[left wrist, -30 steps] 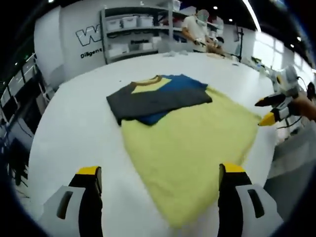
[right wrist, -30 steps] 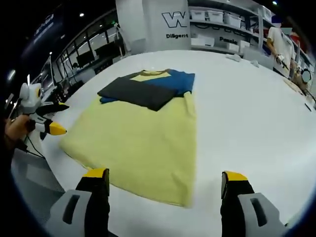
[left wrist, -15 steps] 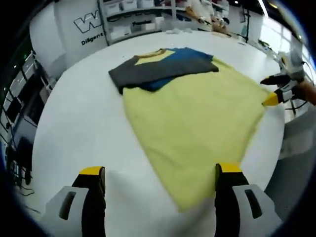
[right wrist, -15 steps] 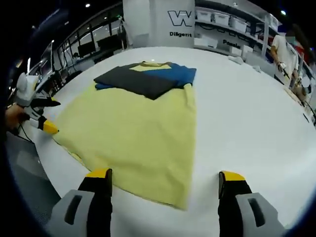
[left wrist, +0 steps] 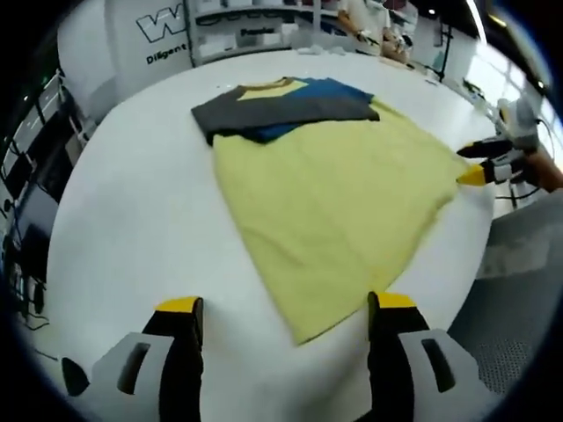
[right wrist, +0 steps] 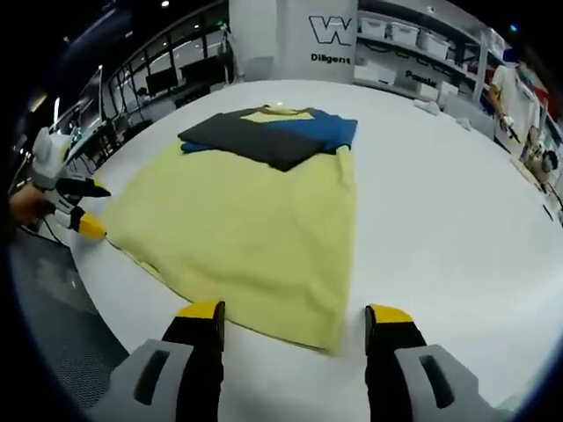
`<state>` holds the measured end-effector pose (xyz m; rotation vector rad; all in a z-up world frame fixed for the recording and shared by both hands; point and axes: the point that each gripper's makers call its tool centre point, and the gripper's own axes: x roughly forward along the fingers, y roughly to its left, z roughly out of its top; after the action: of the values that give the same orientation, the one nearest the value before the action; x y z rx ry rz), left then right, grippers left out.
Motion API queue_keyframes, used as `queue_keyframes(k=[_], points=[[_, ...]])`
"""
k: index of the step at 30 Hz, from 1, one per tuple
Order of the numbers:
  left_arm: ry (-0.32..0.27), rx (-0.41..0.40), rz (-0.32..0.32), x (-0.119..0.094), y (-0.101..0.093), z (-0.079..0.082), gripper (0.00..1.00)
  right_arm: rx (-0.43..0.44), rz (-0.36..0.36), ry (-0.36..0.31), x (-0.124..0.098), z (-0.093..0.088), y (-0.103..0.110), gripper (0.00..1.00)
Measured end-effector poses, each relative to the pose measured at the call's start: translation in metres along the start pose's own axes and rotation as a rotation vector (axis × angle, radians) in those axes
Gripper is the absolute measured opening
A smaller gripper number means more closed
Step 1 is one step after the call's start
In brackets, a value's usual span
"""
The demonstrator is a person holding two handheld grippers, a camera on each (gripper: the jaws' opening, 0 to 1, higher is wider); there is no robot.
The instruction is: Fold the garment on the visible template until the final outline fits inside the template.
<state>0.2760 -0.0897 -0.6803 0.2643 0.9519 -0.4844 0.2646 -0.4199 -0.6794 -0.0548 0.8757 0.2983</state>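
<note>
A yellow T-shirt [left wrist: 334,193] lies flat on the white table [left wrist: 132,202], with its dark grey sleeve [left wrist: 264,110] and blue sleeve [left wrist: 330,88] folded across the chest at the far end. My left gripper [left wrist: 286,308] is open, its jaws either side of one near hem corner [left wrist: 303,334]. My right gripper [right wrist: 295,312] is open over the other hem corner [right wrist: 327,338]. The right gripper [left wrist: 479,167] also appears at the shirt's right corner in the left gripper view. In the right gripper view, the left gripper [right wrist: 84,215] is at the shirt's left corner.
The table edge [right wrist: 106,290] runs close to the hem, with grey floor [right wrist: 53,334] below it. Shelves with white bins [right wrist: 413,40] and a wall sign [right wrist: 330,31] stand behind the table. A person [right wrist: 510,88] works at the far right.
Both cameras have come lower and closer to the hem, so each corner now sits between its gripper's jaws. Both pairs of jaws stand a little narrower. The shirt has not moved.
</note>
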Motion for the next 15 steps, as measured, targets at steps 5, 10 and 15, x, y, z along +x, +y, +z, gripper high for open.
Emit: queue_keyframes(k=[5, 10, 15], points=[[-0.005, -0.009, 0.002, -0.002, 0.001, -0.001, 0.6, 0.068, -0.014, -0.001, -0.002, -0.001, -0.007, 0.38], [-0.017, -0.076, 0.006, -0.005, 0.005, 0.0, 0.46, 0.076, -0.047, 0.015, -0.004, -0.005, -0.015, 0.18], [-0.023, -0.09, 0.022, -0.005, 0.009, -0.002, 0.37, 0.108, -0.066, 0.027, -0.006, -0.007, -0.015, 0.07]])
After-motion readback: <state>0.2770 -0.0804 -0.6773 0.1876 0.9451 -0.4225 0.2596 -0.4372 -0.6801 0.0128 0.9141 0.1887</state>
